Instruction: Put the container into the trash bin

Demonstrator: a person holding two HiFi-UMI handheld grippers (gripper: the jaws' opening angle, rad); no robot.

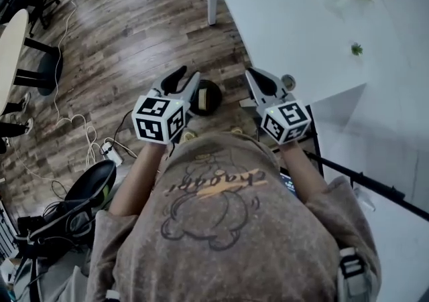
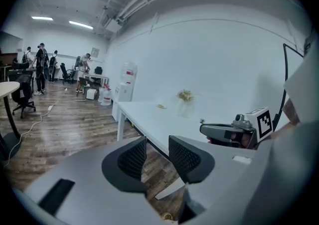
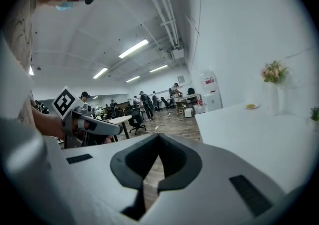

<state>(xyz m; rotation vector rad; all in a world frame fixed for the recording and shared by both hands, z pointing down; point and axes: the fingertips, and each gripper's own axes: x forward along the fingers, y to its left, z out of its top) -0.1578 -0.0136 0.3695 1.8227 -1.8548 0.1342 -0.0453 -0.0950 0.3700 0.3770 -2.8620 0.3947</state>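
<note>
The left gripper (image 1: 182, 81) is hovering with jaws apart and empty; the right gripper (image 1: 256, 80) is holding its jaws together, empty too; below, between them, what looks like the pale container (image 1: 200, 98) is lying in the dark bin (image 1: 216, 93); it is probably light and thin-walled, best gripped gently by its rim.

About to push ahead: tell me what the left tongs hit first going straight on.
Probably the near edge of the white table, just past the empty left tongs; depth is unclear, so they may dip under it to the wood floor.
</note>
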